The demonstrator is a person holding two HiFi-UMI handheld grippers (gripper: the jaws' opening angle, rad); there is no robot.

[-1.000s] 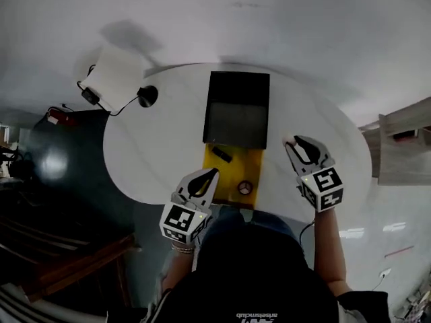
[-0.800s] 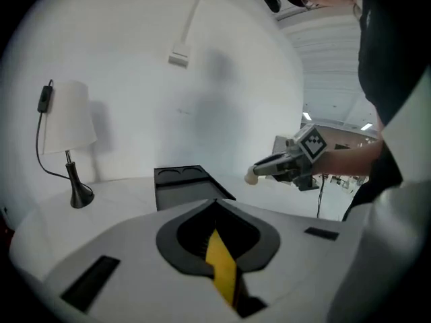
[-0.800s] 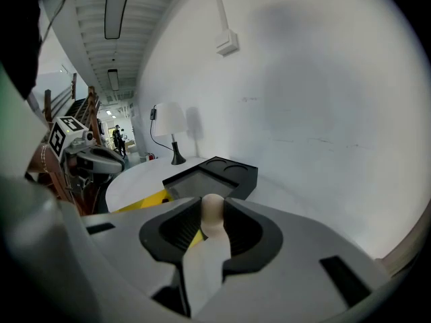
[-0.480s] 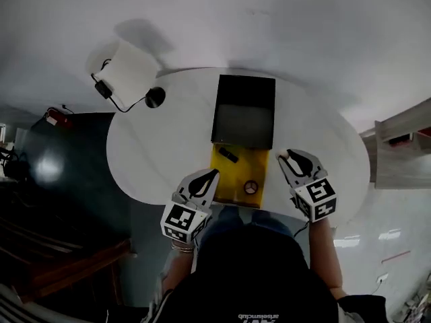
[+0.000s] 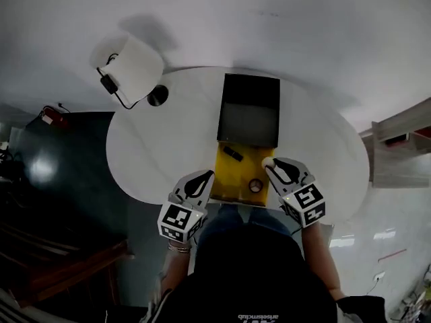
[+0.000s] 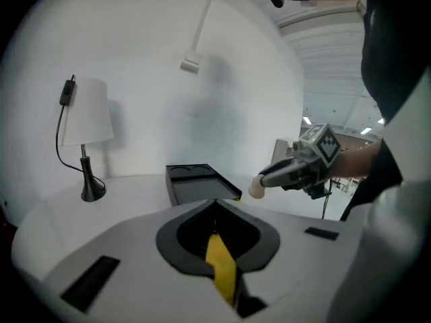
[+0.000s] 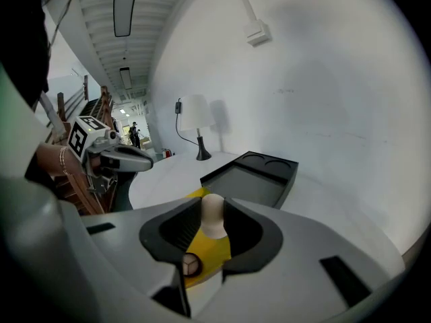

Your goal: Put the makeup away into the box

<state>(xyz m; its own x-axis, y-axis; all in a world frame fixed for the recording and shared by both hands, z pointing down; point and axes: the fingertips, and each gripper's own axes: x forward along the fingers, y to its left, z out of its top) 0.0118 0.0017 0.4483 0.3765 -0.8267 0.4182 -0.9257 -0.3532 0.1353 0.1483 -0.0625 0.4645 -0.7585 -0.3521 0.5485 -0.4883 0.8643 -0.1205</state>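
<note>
An open box lies on the white table: a yellow tray [image 5: 237,175] near me and a black half [image 5: 248,116] behind it. In the yellow tray lie a small black makeup item [image 5: 232,153] and a round compact [image 5: 255,186]. My right gripper [image 5: 271,165] is shut on a beige egg-shaped makeup sponge [image 7: 213,212] and hovers over the tray's right edge; the compact [image 7: 191,265] shows below its jaws. My left gripper [image 5: 207,175] is shut and holds nothing at the tray's left near corner, with yellow [image 6: 221,268] showing beneath it. From the left gripper view the sponge [image 6: 256,189] sticks out of the right gripper's [image 6: 264,180] tips.
A white-shaded lamp [image 5: 131,62] with a black round base [image 5: 157,95] and a cable stands at the table's far left. The table edge [image 5: 145,197] runs close to my body. A dark floor and wooden furniture lie to the left.
My right gripper has carried the sponge leftward, from the bare table right of the box to above the yellow tray's right edge. The left gripper has stayed by the tray's left corner.
</note>
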